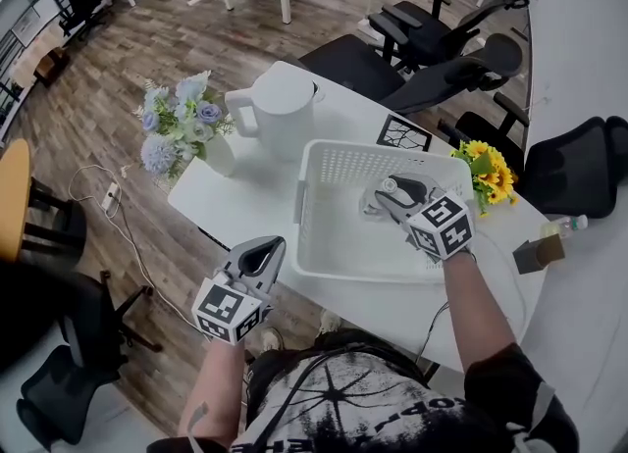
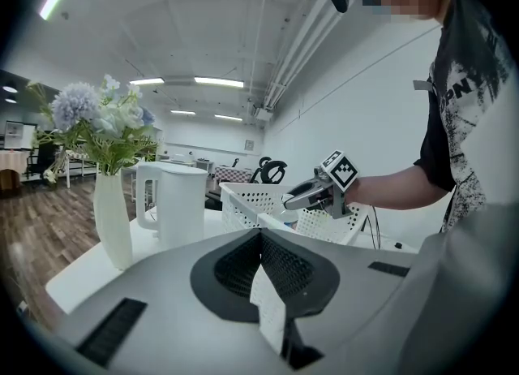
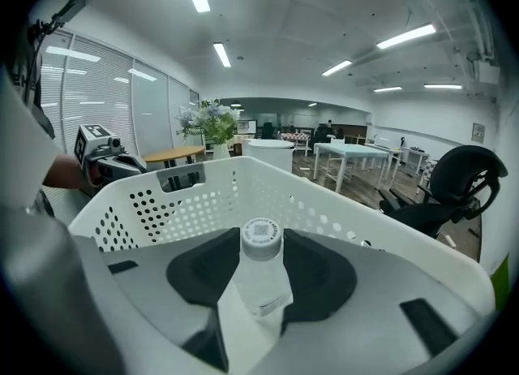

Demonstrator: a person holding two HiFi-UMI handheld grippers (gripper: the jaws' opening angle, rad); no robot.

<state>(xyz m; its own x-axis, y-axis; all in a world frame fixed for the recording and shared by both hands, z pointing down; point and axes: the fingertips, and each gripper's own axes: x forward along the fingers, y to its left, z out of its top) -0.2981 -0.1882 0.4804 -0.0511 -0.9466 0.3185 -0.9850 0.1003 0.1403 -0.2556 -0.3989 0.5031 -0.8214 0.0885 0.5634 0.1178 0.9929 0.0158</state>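
Right gripper (image 3: pixel 260 261) jaws tight on bottle (image 3: pixel 261 239) in basket (image 3: pixel 203 195); left gripper (image 2: pixel 261 239) jaws together, empty.

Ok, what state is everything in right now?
right gripper: fingers shut on the bottle, inside the basket.
bottle: capped, gripped.
left gripper: fingers shut, empty, off the table edge.
basket: upright on the table.
kettle: upright, lid down.
vase: upright, holding flowers.

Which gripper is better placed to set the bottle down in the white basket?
The right. The right gripper is shut on the bottle and hangs over the white basket. The left gripper is shut, holds no bottle, and is outside the basket.
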